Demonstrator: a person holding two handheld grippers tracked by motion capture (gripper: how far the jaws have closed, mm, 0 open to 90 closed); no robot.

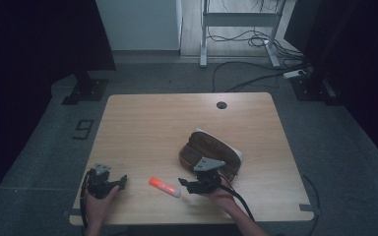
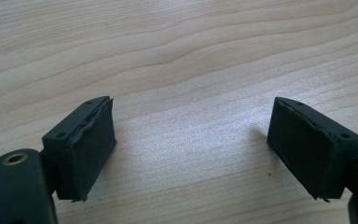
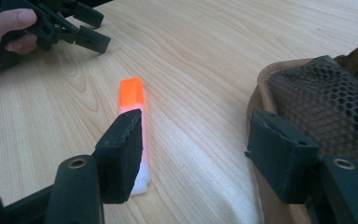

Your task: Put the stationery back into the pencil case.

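Now the right gripper [image 1: 193,185], jaws open and empty, approaches the orange marker [image 1: 164,187] lying on the counter [image 1: 142,123] beside the pouch [image 1: 226,152]; next it must straddle the marker. The left gripper [image 1: 115,183] waits, jaws wide.

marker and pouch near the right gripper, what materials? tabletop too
Marker: looks like smooth plastic, orange cap, pale glossy body. Pouch: brown fabric with open mesh panel and tan trim, seemingly soft. Tabletop: light wood grain, matte; veneer or laminate, can't tell which.
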